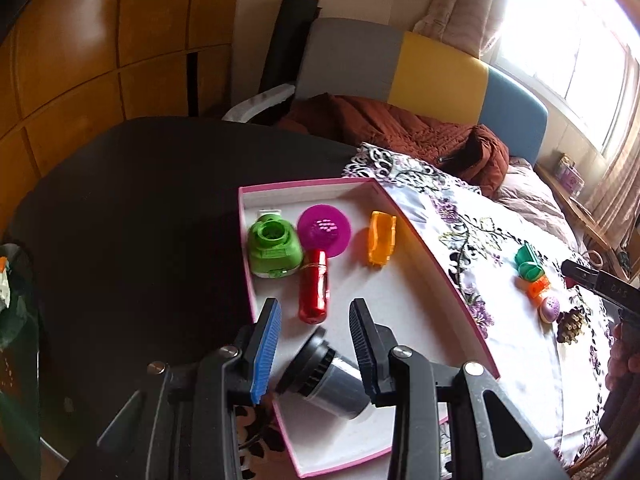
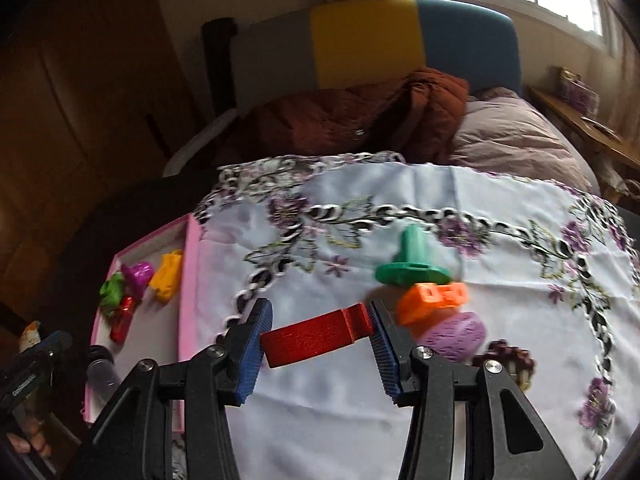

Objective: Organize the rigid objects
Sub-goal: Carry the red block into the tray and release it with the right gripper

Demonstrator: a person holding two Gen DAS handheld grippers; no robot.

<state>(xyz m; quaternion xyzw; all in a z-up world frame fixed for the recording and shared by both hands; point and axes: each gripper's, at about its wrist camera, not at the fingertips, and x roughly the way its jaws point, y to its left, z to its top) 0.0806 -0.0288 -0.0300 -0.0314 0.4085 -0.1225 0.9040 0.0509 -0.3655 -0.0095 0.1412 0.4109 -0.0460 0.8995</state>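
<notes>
Jaws clenched end-to-end on a red glittery bracket point(image 2: 316, 338), the right gripper point(image 2: 318, 344) carries it above the floral cloth, just right of the pink-rimmed box point(image 2: 188, 300). The left gripper point(image 1: 316, 344) clasps a black-and-grey cylinder point(image 1: 324, 376) over the box's near end. The bracket looks light, stiff and slick, so the grip across its ends seems soundest.

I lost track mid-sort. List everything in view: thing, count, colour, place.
box: 1, pink rim, white inside, on table
green toy: 1, in box, far corner
magenta disc: 1, in box
red cylinder: 1, in box
orange clip: 1, in box
lens: 1, black and grey, in box, between left jaws
red block: 1, held above cloth
green piece: 1, on cloth
orange piece: 1, on cloth
purple egg: 1, on cloth
cloth: 1, white floral, over table
left gripper: around lens
right gripper: shut on red block
</notes>
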